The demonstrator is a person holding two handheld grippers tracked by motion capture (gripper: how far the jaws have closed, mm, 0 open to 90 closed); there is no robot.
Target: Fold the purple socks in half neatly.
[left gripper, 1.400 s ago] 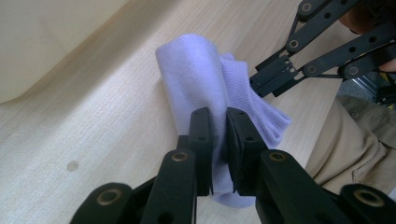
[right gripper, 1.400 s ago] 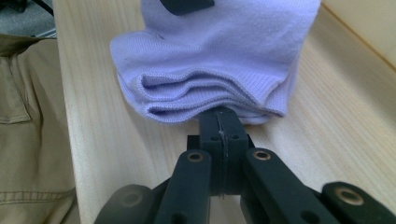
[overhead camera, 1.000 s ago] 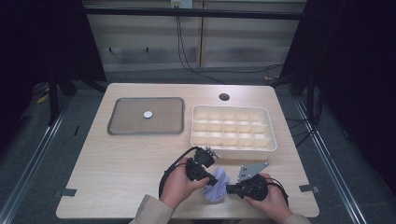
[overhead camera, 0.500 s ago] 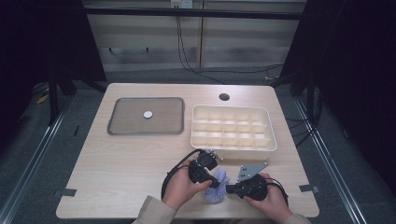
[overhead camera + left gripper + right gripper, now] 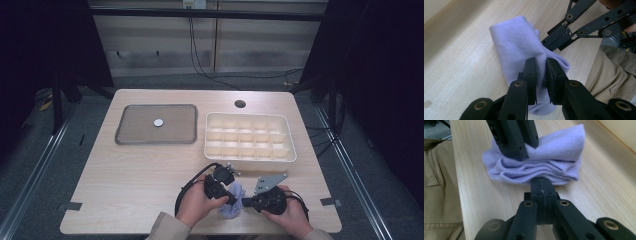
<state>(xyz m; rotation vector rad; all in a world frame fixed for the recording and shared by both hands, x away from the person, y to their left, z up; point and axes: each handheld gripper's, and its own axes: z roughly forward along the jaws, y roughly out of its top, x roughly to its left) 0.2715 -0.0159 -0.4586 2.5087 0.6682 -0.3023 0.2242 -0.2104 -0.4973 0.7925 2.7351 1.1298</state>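
A folded lilac cloth (image 5: 230, 206) lies near the table's front edge between my two hands. My left gripper (image 5: 233, 198) comes at it from the left. In the left gripper view its jaws (image 5: 541, 61) pinch a fold of the cloth (image 5: 516, 42); they have just been opening slightly, with the cloth still between them. My right gripper (image 5: 243, 202) points left at the cloth. Its jaws (image 5: 541, 181) are pressed together, tips against the cloth's (image 5: 559, 147) layered edge. I cannot tell whether a layer is caught.
A grey tray (image 5: 130, 135) holding a small white disc (image 5: 158, 122) sits at the back left. A cream compartment box (image 5: 250, 156) stands just beyond my hands. The table's front edge and the person's khaki-clad legs (image 5: 614, 72) lie close behind the cloth.
The left hand and its gripper have shifted slightly right, toward the right gripper. The cloth and the right gripper stay where they were.
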